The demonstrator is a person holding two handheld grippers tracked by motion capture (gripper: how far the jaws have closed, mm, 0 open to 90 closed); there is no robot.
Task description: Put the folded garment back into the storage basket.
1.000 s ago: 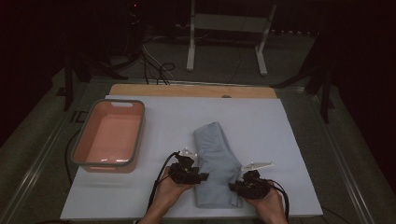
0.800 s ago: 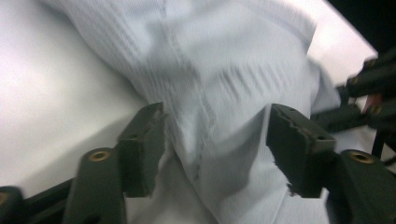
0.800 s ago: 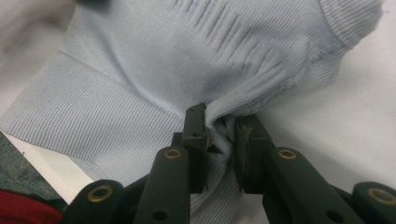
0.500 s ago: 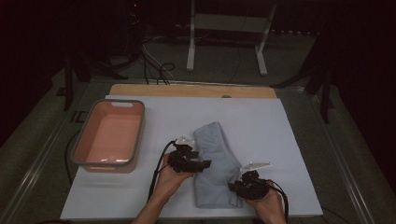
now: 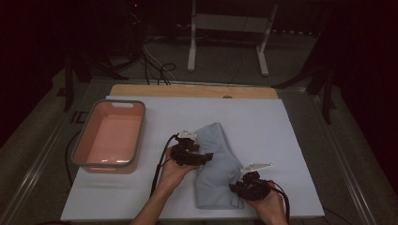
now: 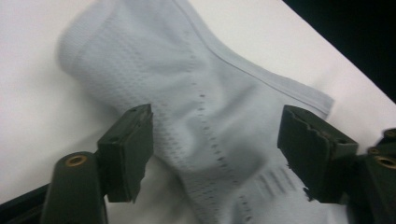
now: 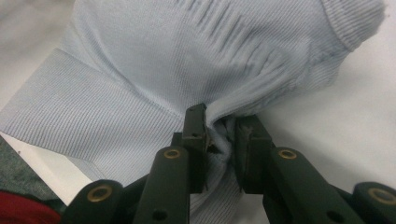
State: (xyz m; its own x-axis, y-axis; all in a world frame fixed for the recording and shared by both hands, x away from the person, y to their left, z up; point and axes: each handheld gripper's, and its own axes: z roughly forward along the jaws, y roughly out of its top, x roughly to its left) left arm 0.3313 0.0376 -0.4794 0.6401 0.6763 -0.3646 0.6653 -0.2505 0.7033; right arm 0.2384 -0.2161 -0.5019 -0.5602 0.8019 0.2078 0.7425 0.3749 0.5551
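Observation:
A light blue knit garment point(image 5: 217, 154) lies folded and rumpled on the white table sheet point(image 5: 263, 122). My left gripper point(image 5: 205, 157) hovers over its left side. In the left gripper view its jaws have just been opening and stand wide apart point(image 6: 217, 135), with the cloth point(image 6: 187, 70) lying below them and neither pad pressing it. My right gripper point(image 5: 234, 187) sits at the garment's near right corner. In the right gripper view it point(image 7: 219, 123) is shut on a pinched fold of the cloth point(image 7: 187, 56).
A pink tub with a grey rim point(image 5: 80, 140) stands at the left of the sheet. A wooden strip point(image 5: 187, 90) runs along the table's far edge. Beyond it are a white stand point(image 5: 225, 23) and cables on the dark floor.
My left gripper has moved away from the near edge, farther up the garment's left side, and its jaws have spread apart. The right gripper has stayed put, still pinching the cloth.

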